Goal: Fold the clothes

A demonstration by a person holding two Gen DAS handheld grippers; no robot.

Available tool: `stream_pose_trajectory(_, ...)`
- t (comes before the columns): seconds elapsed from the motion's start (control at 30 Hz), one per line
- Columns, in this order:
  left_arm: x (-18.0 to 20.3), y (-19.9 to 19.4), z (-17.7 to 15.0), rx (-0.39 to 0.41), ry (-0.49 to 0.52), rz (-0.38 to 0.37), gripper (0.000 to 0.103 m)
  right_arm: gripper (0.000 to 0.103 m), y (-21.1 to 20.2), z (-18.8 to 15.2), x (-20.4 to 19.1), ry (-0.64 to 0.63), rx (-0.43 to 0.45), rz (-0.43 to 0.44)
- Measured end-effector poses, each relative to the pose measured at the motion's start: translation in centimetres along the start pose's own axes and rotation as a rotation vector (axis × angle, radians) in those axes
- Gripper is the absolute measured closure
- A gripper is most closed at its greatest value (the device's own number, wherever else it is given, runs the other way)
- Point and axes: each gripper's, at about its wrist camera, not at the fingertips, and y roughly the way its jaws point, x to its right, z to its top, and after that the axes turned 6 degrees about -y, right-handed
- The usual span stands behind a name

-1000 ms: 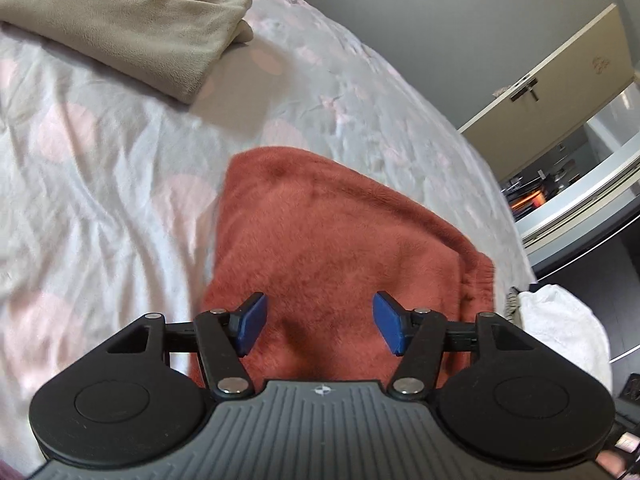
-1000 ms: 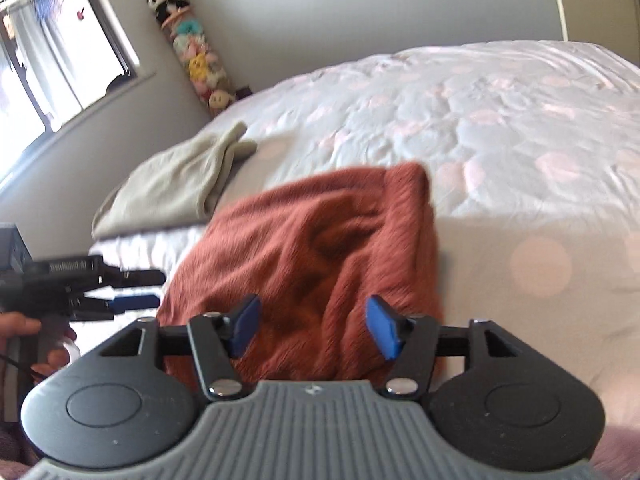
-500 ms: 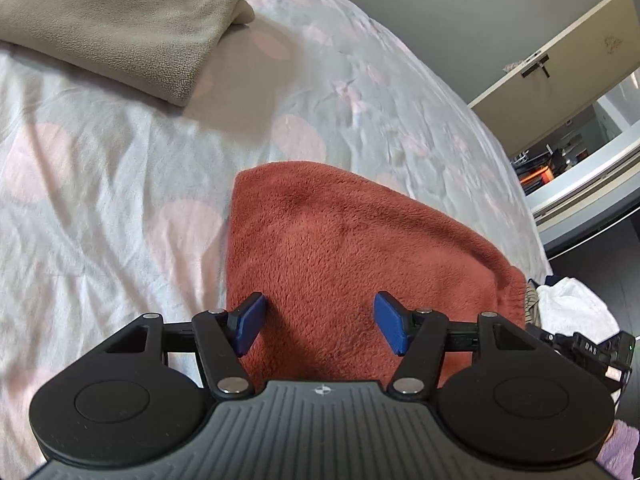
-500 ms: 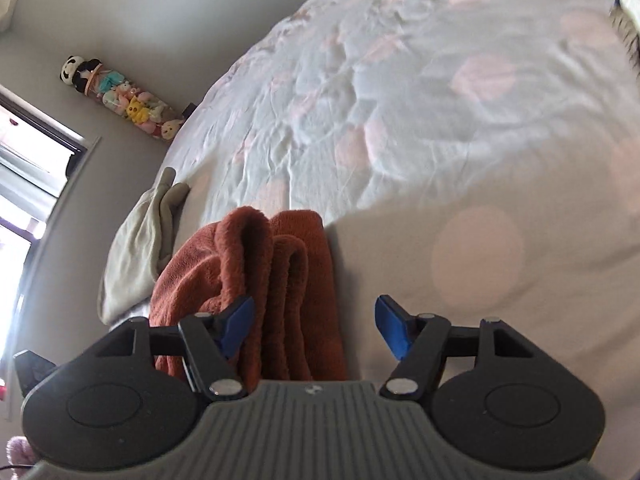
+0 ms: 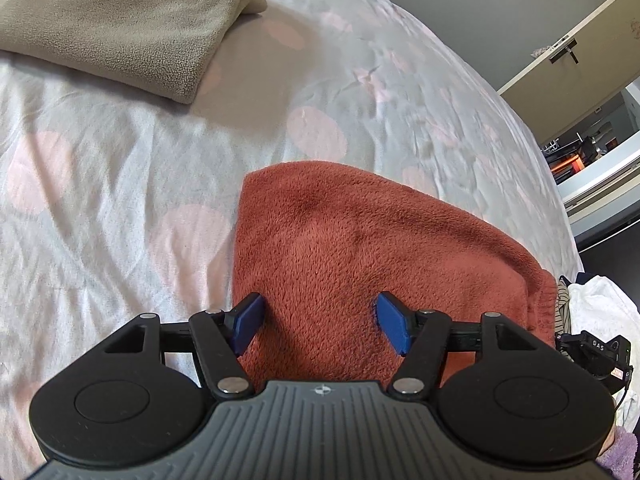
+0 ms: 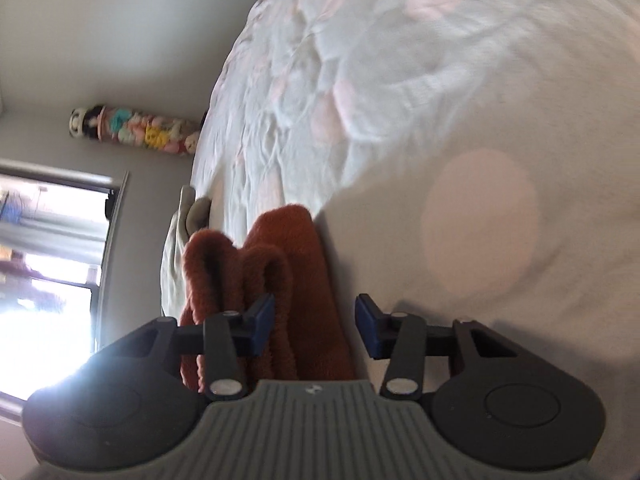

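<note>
Fingers of left gripper part-open over rust fleece garment, right gripper just narrowing around its folded edge, unpinched; soft, light, bulky, so grab stacked layers.

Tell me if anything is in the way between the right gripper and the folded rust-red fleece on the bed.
Nothing visible. The right gripper is already at the edge of the rust-red fleece, its jaws just been closing with folded layers between them but not yet pinched. The beige garment lies apart, farther up the bed.
</note>
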Motion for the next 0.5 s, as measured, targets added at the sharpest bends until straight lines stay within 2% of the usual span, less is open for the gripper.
stream_pose_trajectory(0.07,0.0,0.0,0.0,0.002,-0.003,0.002,0.041,0.053,-0.3,0.0,-0.3,-0.015,0.005,0.068)
stream_pose_trajectory(0.1,0.0,0.0,0.0,0.004,-0.004,0.002,0.041,0.053,-0.3,-0.1,-0.8,-0.040,-0.004,0.076)
stream_pose_trajectory(0.23,0.1,-0.1,-0.1,0.006,-0.001,0.006,0.041,0.053,0.7,-0.4,-2.1,-0.116,-0.066,0.011)
stream_pose_trajectory(0.33,0.1,-0.3,0.0,0.007,0.004,0.002,0.041,0.052,1.0,-0.4,-2.0,-0.107,-0.088,0.043)
stream_pose_trajectory(0.37,0.1,-0.4,0.0,0.007,0.005,0.000,0.041,0.047,1.2,-0.4,-2.0,-0.106,-0.097,0.056)
stream_pose_trajectory(0.5,-0.1,-0.5,0.2,0.010,0.003,-0.015,0.041,0.044,2.0,-0.6,-2.6,-0.134,-0.124,0.048)
